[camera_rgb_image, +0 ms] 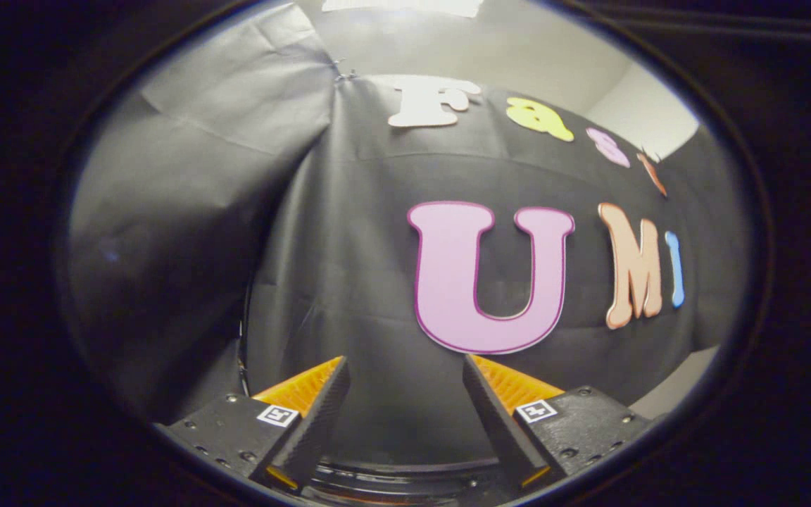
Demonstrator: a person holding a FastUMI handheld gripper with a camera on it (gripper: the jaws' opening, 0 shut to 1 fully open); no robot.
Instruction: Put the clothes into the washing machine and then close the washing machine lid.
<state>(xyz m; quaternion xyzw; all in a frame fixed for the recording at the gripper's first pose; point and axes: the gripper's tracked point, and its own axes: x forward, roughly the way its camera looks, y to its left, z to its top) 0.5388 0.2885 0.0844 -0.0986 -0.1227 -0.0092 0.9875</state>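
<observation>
My gripper (405, 370) is open, its two fingers spread wide with nothing between them. It points at the black cloth wall (349, 246) of the booth, which hangs straight ahead beyond the fingers. Below and between the fingers a curved dark rim (405, 473) shows, which may be part of the washing machine; too little of it shows to tell.
The black cloth wall folds into a corner ahead on the left, with a second cloth panel (187, 183) angled there. A pale wall and ceiling (532, 49) rise above the cloth. A pale surface (680, 391) shows low beside the right finger.
</observation>
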